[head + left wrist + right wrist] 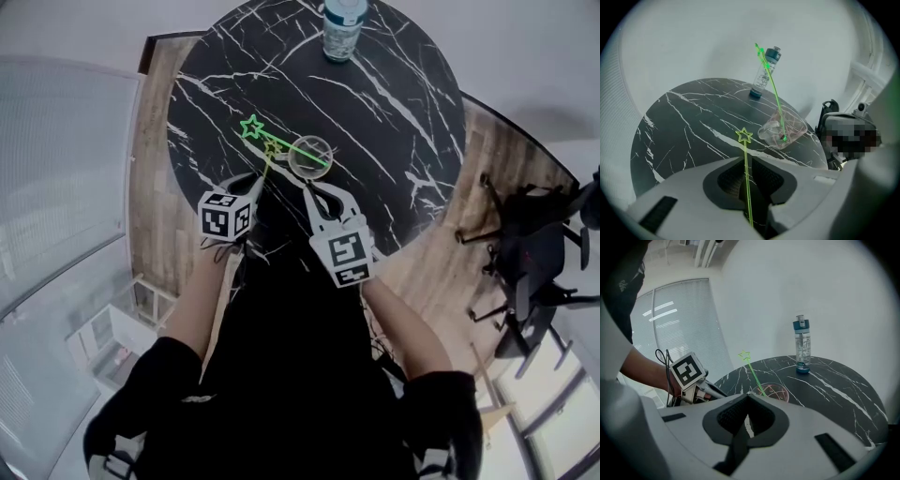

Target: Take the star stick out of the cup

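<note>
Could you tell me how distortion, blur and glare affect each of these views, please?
Head view: strong fisheye bends the table edge. Left gripper view: dark round vignette, mosaic patch at right, held star stick crisp. Right gripper view: same vignette, bright blinds, bottle sharp.

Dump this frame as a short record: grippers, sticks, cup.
left gripper: shut on yellow star stick, clear of the cup
right gripper: shut, nothing between jaws
cup: clear, on marble table
green star stick: in cup, leaning
bottle: upright, far table edge
</note>
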